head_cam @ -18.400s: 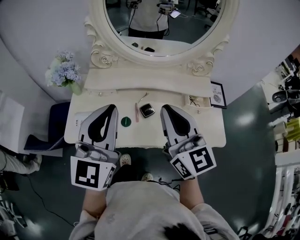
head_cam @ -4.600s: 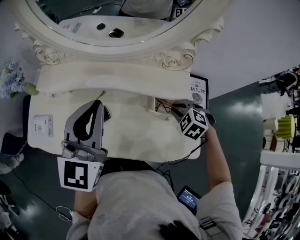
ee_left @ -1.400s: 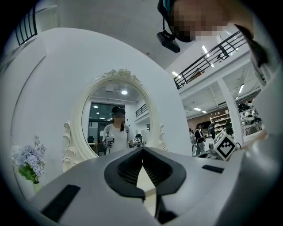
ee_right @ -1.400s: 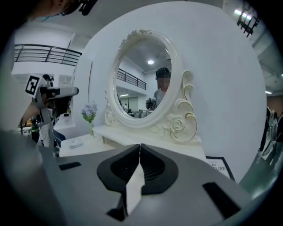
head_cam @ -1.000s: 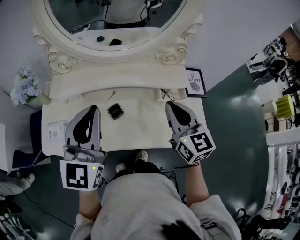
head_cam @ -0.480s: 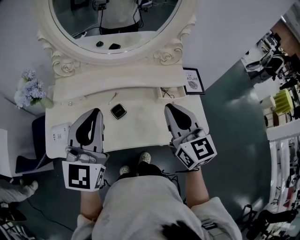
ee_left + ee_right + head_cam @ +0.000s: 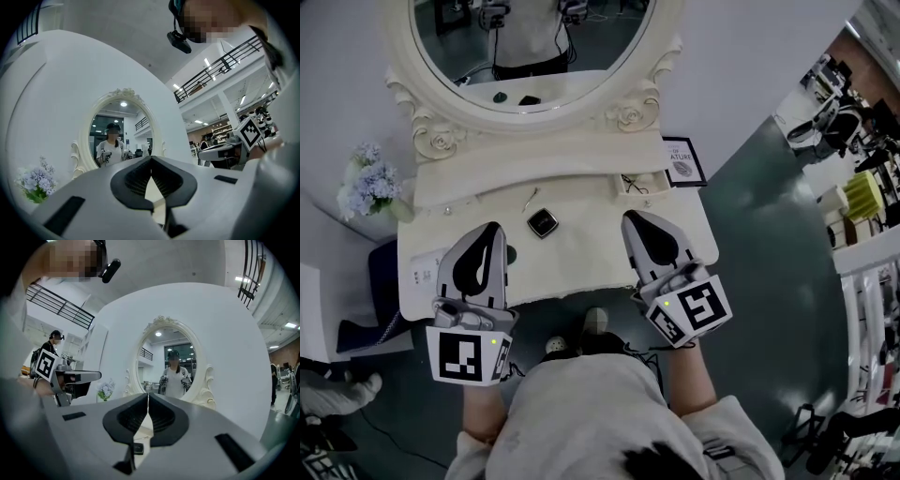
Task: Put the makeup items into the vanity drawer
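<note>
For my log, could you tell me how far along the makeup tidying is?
Done: the vanity drawer is open, with something thin and dark inside. In hand: nothing; the left gripper and right gripper are shut and empty. Left: the black square compact, a thin stick behind it and a small dark round item by the left gripper lie on the vanity top.

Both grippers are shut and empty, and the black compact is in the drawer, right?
No. The head view shows the black compact lying on the vanity top, outside the drawer. The left gripper and right gripper are shut and empty.
</note>
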A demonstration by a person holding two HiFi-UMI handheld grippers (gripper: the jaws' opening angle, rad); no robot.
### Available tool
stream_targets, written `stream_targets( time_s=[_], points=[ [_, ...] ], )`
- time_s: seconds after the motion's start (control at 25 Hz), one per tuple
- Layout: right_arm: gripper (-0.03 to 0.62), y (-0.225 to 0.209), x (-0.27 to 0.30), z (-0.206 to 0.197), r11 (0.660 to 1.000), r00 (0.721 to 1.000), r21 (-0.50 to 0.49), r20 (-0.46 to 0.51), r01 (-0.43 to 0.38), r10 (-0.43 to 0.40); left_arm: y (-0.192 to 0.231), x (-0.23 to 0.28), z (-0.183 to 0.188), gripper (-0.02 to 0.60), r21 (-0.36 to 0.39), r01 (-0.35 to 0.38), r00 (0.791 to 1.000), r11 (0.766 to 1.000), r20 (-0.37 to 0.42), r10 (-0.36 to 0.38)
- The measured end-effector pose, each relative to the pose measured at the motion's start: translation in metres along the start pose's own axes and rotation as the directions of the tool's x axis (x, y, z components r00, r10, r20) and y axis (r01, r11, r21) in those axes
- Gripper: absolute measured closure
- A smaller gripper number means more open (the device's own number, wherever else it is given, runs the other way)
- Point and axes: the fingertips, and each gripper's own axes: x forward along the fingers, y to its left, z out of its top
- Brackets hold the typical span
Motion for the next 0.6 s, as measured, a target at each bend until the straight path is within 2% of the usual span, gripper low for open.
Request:
stream_targets(
  time_s=[0.6],
  points=[
    [0.571, 0.033, -0.019, 0.015, 0.999, 0.998, -0.01, 0.049, 0.039, -0.038, 0.003, -0.03, 0.011, 0.568, 0.011, 0.027, 0.999, 1.0, 0.022, -0.027]
  ],
)
